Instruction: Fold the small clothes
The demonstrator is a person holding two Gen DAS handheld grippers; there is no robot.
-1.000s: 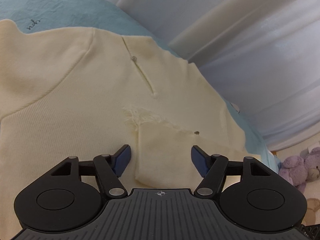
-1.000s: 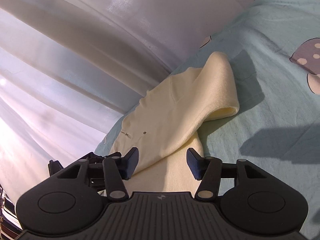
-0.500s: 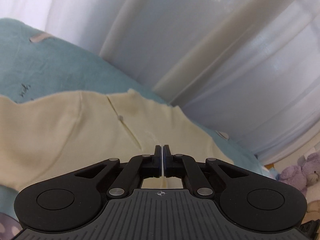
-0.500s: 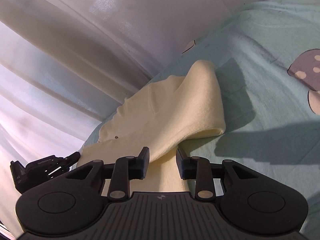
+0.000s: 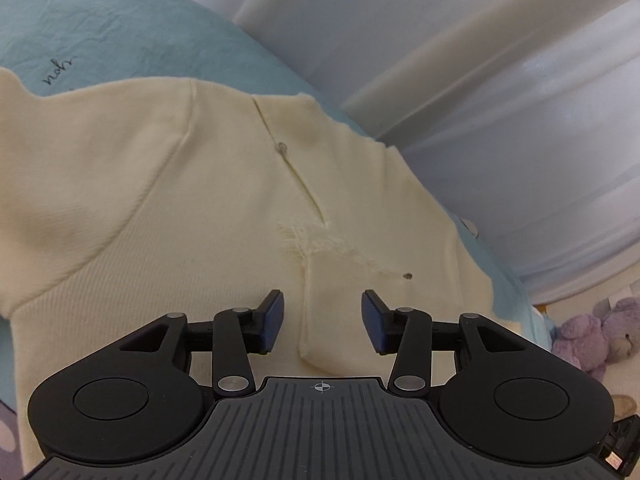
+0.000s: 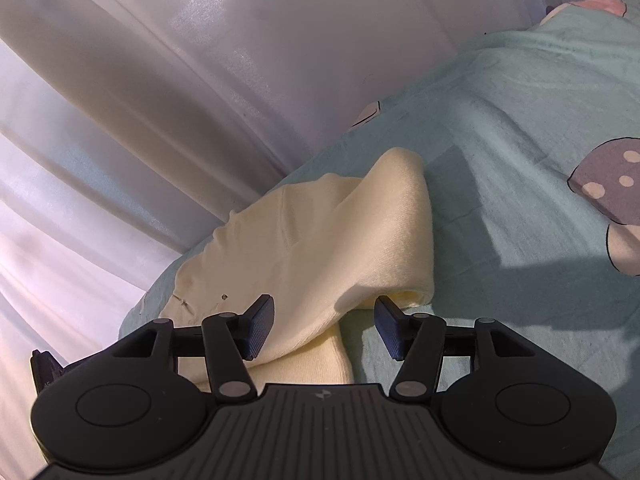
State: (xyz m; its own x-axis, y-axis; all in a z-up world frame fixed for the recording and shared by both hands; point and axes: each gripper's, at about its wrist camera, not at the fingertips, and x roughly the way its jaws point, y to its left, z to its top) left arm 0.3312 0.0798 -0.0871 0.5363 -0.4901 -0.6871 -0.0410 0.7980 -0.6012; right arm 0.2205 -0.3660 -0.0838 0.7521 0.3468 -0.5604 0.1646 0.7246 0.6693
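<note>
A small cream knit top (image 5: 160, 208) lies spread on a light blue bed sheet (image 5: 100, 28). It has a neck slit with a small button and a folded sleeve cuff (image 5: 336, 320) lying on its front. My left gripper (image 5: 323, 322) is open, its jaws either side of that cuff, just above the cloth. In the right wrist view the top (image 6: 320, 248) has one side folded over in a raised roll. My right gripper (image 6: 323, 328) is open over the cloth's near edge, holding nothing.
White curtains (image 5: 460, 60) hang along the bed's far edge. A purple plush bear (image 5: 592, 336) sits off the bed at the right. The sheet (image 6: 520, 160) has mushroom prints (image 6: 608, 184) at the right. The other gripper's tip (image 6: 44, 368) shows at the left edge.
Half a second ago my left gripper was shut and raised; now it is open and low over the cuff. My right gripper's jaws have widened again.
</note>
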